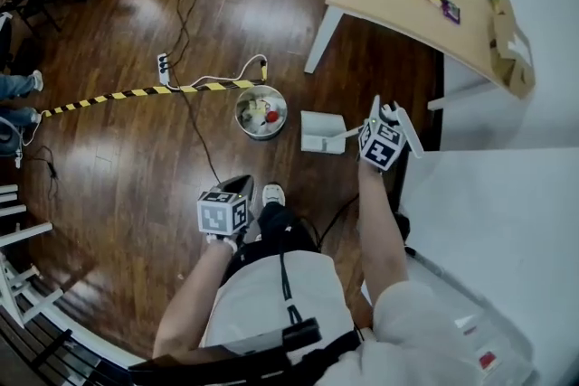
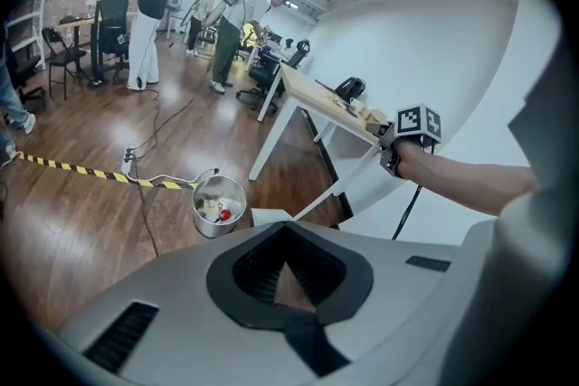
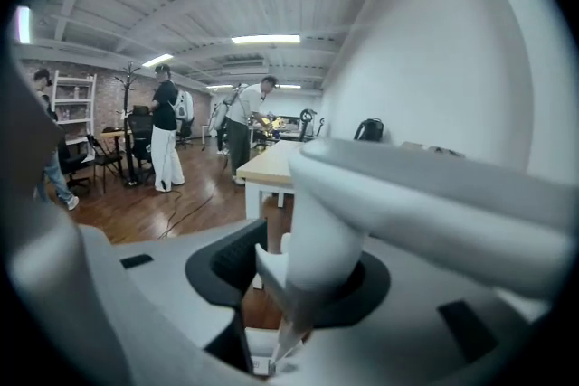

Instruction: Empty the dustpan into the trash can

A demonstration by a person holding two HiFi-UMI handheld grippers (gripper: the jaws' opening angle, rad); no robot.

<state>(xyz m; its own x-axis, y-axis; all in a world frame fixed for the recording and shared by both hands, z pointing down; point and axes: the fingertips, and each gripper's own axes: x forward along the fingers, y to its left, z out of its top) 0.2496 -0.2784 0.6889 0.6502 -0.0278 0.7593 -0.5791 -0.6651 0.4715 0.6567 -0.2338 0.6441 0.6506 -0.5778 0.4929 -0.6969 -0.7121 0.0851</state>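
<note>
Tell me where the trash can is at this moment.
In the head view, the trash can stands on the wooden floor near the centre, directly left of the dustpan and just below the end of the striped tape.

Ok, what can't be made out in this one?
Dustpan contents: too small in head view; in right gripper view its handle and the right hand-held gripper block most of the pan.
Trash can contents: too small in head and left gripper views, beyond one red item.
</note>
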